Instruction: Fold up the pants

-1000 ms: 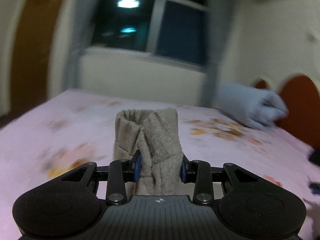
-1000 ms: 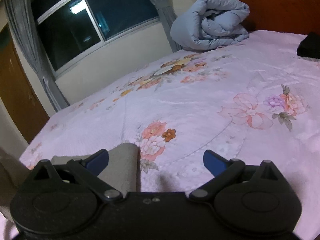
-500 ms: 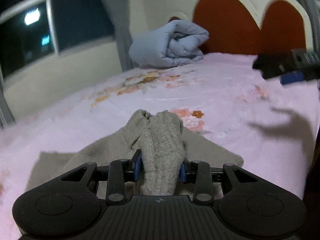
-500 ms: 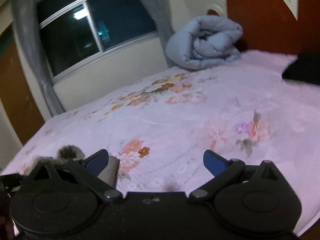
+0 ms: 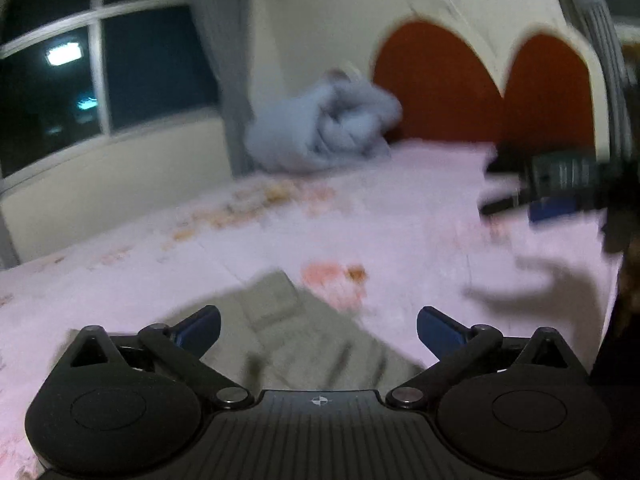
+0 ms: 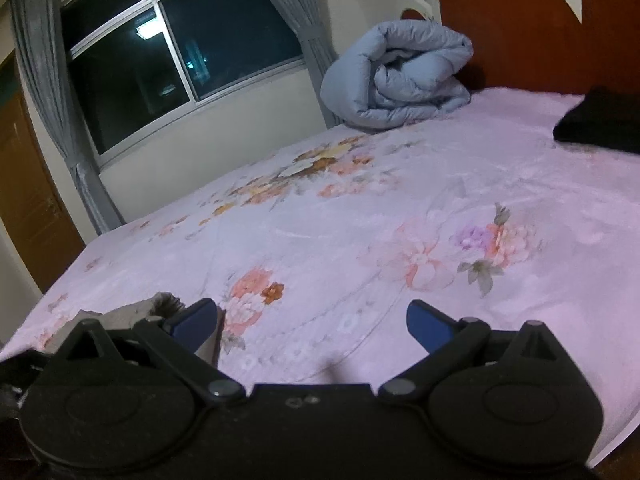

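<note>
Left gripper is gaping wide, holding nothing; the pants are lying on the bed directly beneath its 2 fingers. Right gripper is likewise spread empty, pants lying behind its left finger.

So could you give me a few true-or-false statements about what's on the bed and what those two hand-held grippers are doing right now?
1. The left hand-held gripper is clamped on the pants. False: its jaws stand wide apart and the beige pants lie on the bedsheet in front of it.
2. The right hand-held gripper is open and holds nothing. True.
3. A rolled light-blue duvet sits by the headboard. True.
4. The bedsheet is plain white. False: it is pink with flower prints.
5. A dark bundle lies on the bed at the right edge of the right wrist view. True.
</note>
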`<state>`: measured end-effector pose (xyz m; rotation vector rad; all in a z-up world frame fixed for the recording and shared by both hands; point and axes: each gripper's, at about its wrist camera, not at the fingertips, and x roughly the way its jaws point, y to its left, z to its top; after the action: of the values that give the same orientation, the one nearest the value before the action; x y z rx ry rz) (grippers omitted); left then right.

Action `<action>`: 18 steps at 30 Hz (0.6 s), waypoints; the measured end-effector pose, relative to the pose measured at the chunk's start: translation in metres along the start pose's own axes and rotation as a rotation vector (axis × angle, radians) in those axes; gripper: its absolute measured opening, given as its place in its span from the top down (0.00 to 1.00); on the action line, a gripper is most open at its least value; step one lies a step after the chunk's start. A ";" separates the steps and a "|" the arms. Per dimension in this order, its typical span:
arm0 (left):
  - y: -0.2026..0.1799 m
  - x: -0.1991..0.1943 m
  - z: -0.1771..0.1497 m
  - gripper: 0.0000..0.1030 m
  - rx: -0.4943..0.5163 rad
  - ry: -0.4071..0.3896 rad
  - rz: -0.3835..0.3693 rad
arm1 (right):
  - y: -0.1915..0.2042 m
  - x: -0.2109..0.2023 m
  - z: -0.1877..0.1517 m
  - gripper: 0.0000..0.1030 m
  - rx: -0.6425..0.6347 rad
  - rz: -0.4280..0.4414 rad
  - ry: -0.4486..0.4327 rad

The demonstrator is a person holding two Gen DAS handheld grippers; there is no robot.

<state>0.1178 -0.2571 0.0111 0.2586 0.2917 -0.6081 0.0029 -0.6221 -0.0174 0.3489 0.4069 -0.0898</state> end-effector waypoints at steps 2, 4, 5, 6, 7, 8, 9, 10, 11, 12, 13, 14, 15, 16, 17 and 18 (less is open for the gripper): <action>0.027 -0.021 0.005 0.00 -0.099 -0.020 0.031 | 0.002 -0.001 0.001 0.07 -0.005 0.002 0.003; 0.064 -0.042 0.003 0.00 -0.199 -0.044 0.102 | 0.010 -0.003 0.002 0.08 -0.019 0.024 0.002; 0.084 -0.049 -0.001 0.00 -0.253 -0.035 0.135 | 0.019 -0.003 0.002 0.08 -0.034 0.054 0.006; 0.108 -0.054 -0.006 0.00 -0.320 -0.010 0.177 | 0.030 -0.002 0.001 0.08 -0.048 0.095 0.016; 0.128 -0.059 -0.014 0.00 -0.371 0.011 0.210 | 0.041 0.001 -0.001 0.09 -0.054 0.140 0.030; 0.149 -0.063 -0.023 0.00 -0.429 0.049 0.241 | 0.054 0.005 -0.003 0.10 -0.055 0.191 0.049; 0.167 -0.066 -0.033 0.00 -0.482 0.089 0.270 | 0.068 0.011 -0.005 0.12 -0.051 0.249 0.074; 0.182 -0.069 -0.044 0.00 -0.536 0.124 0.286 | 0.080 0.017 -0.007 0.14 -0.044 0.289 0.097; 0.196 -0.073 -0.055 0.00 -0.589 0.151 0.299 | 0.089 0.024 -0.008 0.20 -0.036 0.318 0.119; 0.208 -0.080 -0.066 0.00 -0.638 0.164 0.320 | 0.100 0.033 -0.010 0.30 -0.034 0.333 0.147; 0.218 -0.086 -0.077 0.00 -0.682 0.172 0.332 | 0.110 0.041 -0.011 0.34 -0.038 0.342 0.174; 0.228 -0.092 -0.087 0.00 -0.723 0.178 0.344 | 0.119 0.051 -0.013 0.42 -0.043 0.347 0.205; 0.235 -0.097 -0.096 0.00 -0.759 0.172 0.362 | 0.124 0.058 -0.015 0.49 -0.044 0.350 0.230; 0.244 -0.104 -0.105 0.00 -0.791 0.159 0.374 | 0.128 0.065 -0.016 0.51 -0.037 0.357 0.262; 0.249 -0.105 -0.112 0.00 -0.820 0.149 0.381 | 0.131 0.071 -0.019 0.55 -0.026 0.357 0.293; 0.257 -0.111 -0.120 0.00 -0.861 0.138 0.392 | 0.132 0.076 -0.021 0.57 -0.016 0.325 0.327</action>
<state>0.1604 0.0428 -0.0229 -0.4682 0.5898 -0.0417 0.0854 -0.4922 -0.0243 0.4109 0.6681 0.2920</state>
